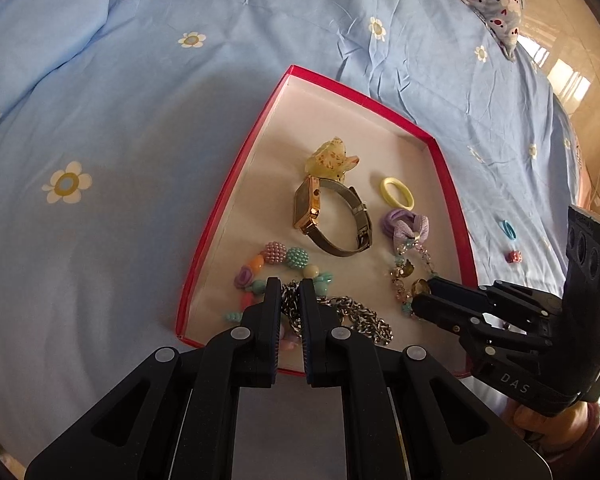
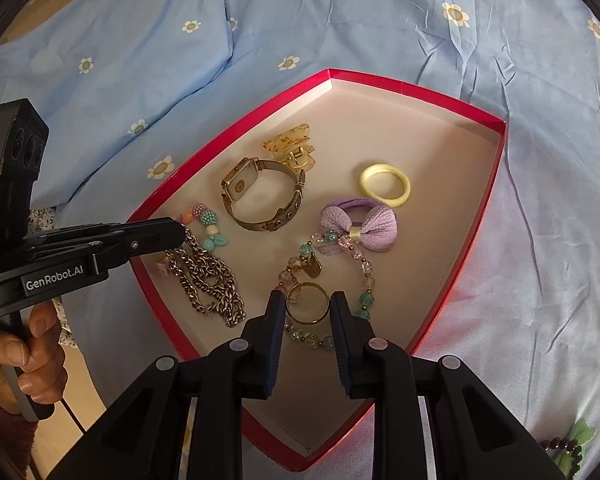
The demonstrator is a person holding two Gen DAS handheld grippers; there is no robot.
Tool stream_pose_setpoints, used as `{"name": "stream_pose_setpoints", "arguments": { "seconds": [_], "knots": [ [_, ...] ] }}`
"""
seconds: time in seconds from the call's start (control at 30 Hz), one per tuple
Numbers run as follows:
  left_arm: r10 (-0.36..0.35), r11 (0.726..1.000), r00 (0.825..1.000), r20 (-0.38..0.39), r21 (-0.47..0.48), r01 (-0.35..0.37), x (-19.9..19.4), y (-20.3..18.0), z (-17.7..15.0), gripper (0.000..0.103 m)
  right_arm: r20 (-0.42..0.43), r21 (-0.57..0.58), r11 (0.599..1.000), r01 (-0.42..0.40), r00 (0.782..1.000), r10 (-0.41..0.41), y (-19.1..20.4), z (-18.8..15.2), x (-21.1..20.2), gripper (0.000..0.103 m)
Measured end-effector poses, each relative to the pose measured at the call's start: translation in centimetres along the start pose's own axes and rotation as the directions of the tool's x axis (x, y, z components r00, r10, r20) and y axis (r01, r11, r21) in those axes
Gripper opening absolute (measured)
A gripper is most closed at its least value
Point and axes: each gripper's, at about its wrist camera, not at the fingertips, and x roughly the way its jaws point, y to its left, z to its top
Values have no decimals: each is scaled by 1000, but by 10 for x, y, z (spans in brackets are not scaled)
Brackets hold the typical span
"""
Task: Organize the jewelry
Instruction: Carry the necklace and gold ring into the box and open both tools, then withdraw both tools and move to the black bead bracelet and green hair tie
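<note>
Left wrist view: red-rimmed shallow box (image 1: 236, 168) lying on a light blue flowered bedsheet (image 1: 140, 80), its pale floor holding a yellowish claw hair clip (image 1: 330, 158), a gold-cased wristwatch (image 1: 332, 216) on its side just below the clip, a pale yellow hair ring (image 1: 397, 192), a lilac bow hair tie (image 1: 406, 226), a colourful bead bracelet (image 1: 276, 266) and a crystal bead bracelet (image 1: 410, 276). Left gripper (image 1: 290, 296) over the near left part of the box, clenched on a silver chain (image 1: 356, 316), links pinched between the pads and the rest heaped to the right on the box floor. Right gripper (image 1: 422, 300) reaching in from the right edge over the crystal beads. Small blue ring (image 1: 509, 229) and a tiny red item (image 1: 514, 256) out on the sheet beyond the box's right wall. Right wrist view: right gripper (image 2: 306, 308) low over the near part of the box (image 2: 380, 80), pads grasping a thin gold ring (image 2: 308, 304) by its two sides, above the crystal bead bracelet (image 2: 328, 264). Left gripper (image 2: 178, 232) entering from the left, a hand (image 2: 28, 348) around its handle, silver chain (image 2: 208, 280) hanging from its tip and pooling on the box floor. Wristwatch (image 2: 260, 196), claw clip (image 2: 290, 148), yellow hair ring (image 2: 385, 185) and lilac bow (image 2: 358, 224) further in. Dark bead string (image 2: 562, 450) at the lower right edge on the sheet
</note>
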Motion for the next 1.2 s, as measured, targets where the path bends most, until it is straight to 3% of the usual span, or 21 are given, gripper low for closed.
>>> {"name": "stream_pose_setpoints", "arguments": {
  "seconds": [0.37,0.6,0.73,1.2],
  "knots": [
    [21,1000,1000,3,-1,-21,1,-3,1,9,3,4,1000,-2,1000,2,-1,-1,0,24],
    [31,1000,1000,6,-6,-31,-2,-3,1,22,2,6,1000,0,1000,0,0,0,0,25],
    [31,999,999,11,-7,-31,-7,-4,0,23,7,14,1000,0,1000,-1,-2,0,-3,25],
    [-16,998,999,40,63,13,-31,-46,-6,36,121,117,993,19,992,-33,-33,-16,-72,32]
  ]
}}
